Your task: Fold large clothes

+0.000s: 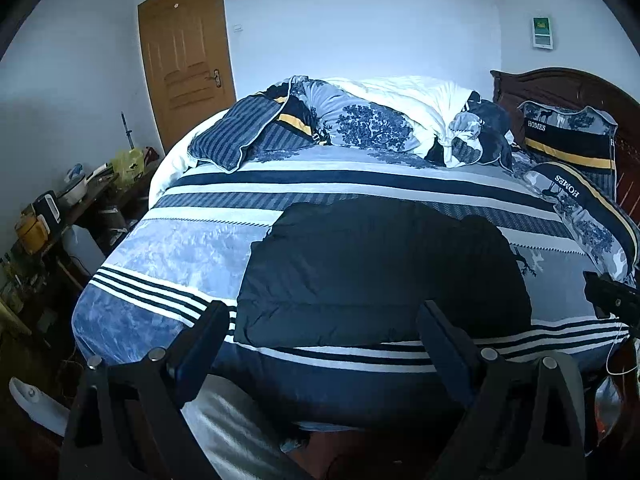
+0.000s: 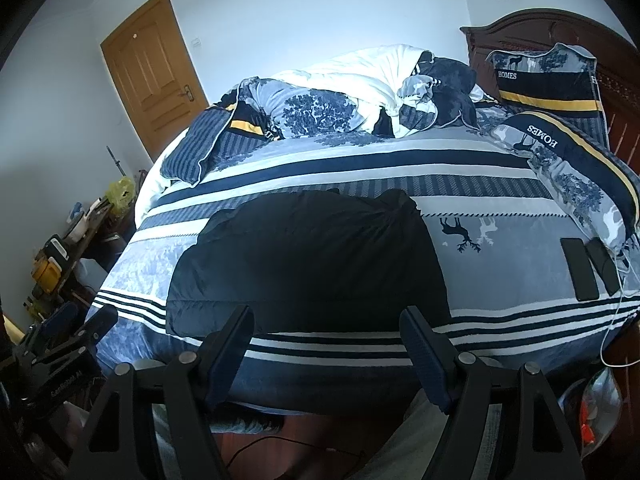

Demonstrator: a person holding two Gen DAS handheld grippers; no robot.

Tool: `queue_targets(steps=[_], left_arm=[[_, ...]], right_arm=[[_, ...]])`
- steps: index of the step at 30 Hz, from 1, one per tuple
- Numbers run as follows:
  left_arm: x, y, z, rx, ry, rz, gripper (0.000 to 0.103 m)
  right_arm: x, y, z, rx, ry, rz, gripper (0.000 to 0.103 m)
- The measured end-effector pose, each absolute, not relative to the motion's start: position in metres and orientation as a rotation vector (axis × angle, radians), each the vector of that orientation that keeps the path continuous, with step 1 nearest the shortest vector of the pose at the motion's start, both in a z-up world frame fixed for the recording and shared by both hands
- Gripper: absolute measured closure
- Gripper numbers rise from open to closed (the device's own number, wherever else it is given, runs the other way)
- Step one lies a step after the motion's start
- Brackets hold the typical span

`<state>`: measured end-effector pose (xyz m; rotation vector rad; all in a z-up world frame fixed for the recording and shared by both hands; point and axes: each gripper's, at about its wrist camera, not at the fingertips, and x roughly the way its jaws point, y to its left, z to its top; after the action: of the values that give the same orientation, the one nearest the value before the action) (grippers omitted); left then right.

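The dark padded jacket (image 1: pixel 380 268) lies folded flat near the bed's (image 1: pixel 160 248) front edge. Both the left hand-held gripper (image 1: pixel 324 340) and the right hand-held gripper (image 2: pixel 326 344) hover spread apart, empty. Judged best: pinch both near corners together, then fold away evenly.

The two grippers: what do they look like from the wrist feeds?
The left gripper and right gripper match: black angular frames with triangular cut-outs, silver round bolts at the joints, and long flat fingers with dark blue pads. The left gripper's body carries small white lettering, too blurred to read. No sleeves show.
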<state>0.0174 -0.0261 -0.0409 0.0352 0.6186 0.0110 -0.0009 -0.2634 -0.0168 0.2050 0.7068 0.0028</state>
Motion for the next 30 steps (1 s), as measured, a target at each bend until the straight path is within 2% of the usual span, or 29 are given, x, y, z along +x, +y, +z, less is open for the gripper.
queue_targets(steps=[30], left_arm=[[0.0198, -0.0262, -0.0453, 0.055, 0.621, -0.009, 0.009]], right_arm=[[0.0079, -0.2589, -0.019, 0.197, 0.725, 0.001, 0.025]])
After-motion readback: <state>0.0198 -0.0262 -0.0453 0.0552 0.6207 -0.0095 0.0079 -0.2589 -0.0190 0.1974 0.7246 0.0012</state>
